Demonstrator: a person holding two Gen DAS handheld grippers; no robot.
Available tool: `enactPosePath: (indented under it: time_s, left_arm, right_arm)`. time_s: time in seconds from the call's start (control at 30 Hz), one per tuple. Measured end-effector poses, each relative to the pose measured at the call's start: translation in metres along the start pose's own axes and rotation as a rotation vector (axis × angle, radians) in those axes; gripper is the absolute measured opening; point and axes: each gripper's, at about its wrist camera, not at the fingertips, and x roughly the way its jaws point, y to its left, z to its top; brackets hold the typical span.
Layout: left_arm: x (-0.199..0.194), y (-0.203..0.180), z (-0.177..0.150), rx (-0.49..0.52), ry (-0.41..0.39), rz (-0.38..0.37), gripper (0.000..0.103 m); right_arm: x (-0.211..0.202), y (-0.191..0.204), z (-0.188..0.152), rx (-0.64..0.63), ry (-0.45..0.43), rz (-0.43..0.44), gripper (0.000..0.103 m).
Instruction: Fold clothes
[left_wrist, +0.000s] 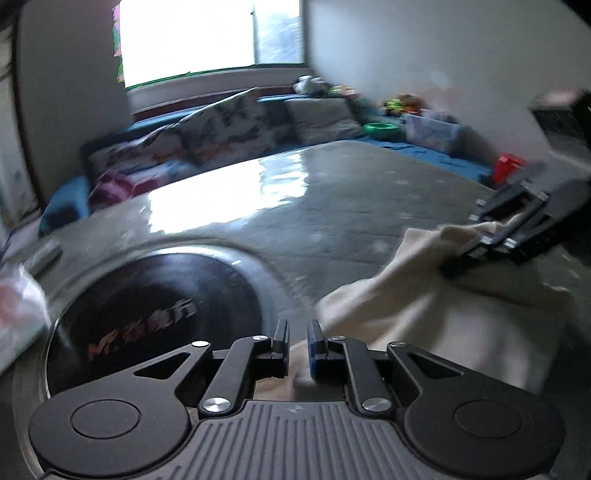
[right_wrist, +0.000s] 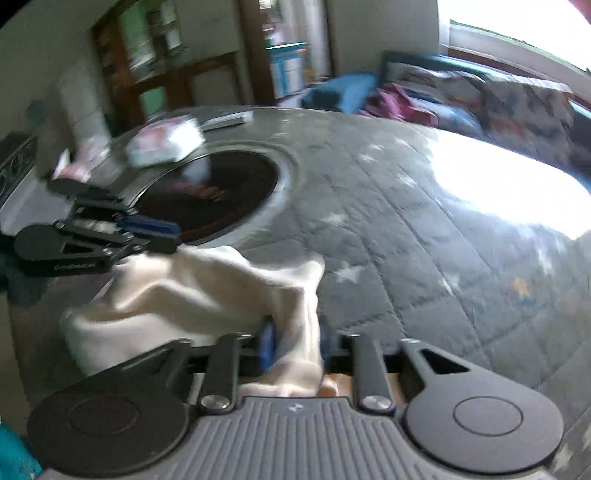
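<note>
A cream cloth (left_wrist: 424, 295) (right_wrist: 207, 291) lies bunched between my two grippers on the grey quilted table cover (right_wrist: 406, 240). My left gripper (left_wrist: 298, 339) has its jaws almost together, pinching one edge of the cloth. In the right wrist view it sits at the left (right_wrist: 162, 232), just above the cloth. My right gripper (right_wrist: 297, 341) stands a little apart, with a twisted strip of the cloth running loosely between its blue pads (right_wrist: 269, 343). From the left wrist view it sits at the right (left_wrist: 476, 240), at the cloth's far corner. Both views are motion-blurred.
A round black plate with red lettering (left_wrist: 155, 314) (right_wrist: 207, 192) is set into the table beside the cloth. White packets (right_wrist: 166, 144) lie beyond it. A sofa with patterned cushions (left_wrist: 207, 129) and toys (left_wrist: 402, 101) borders the table's far side.
</note>
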Motion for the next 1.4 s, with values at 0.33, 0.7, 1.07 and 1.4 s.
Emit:
enactPosePath:
  time_s: [0.33, 0.7, 1.07, 1.4]
  left_arm:
    - [-0.044, 0.018, -0.002, -0.160, -0.078, 0.157, 0.015]
    - [-0.036, -0.041, -0.002, -0.121, -0.084, -0.023, 0.015]
    - [-0.018, -0.014, -0.004, -0.186, -0.027, 0.076, 0.021]
    - [0.020, -0.046, 0.026, -0.133, -0.006, -0.005, 0.021]
  right_arm:
    - [-0.034, -0.008, -0.016, 0.106, -0.152, -0.233, 0.041]
    - [-0.038, 0.009, -0.019, 0.118, -0.229, -0.192, 0.038]
    - [-0.023, -0.008, -0.028, 0.188, -0.196, -0.183, 0.035]
    - [0.022, 0.024, 0.005, 0.070, -0.157, -0.149, 0.035]
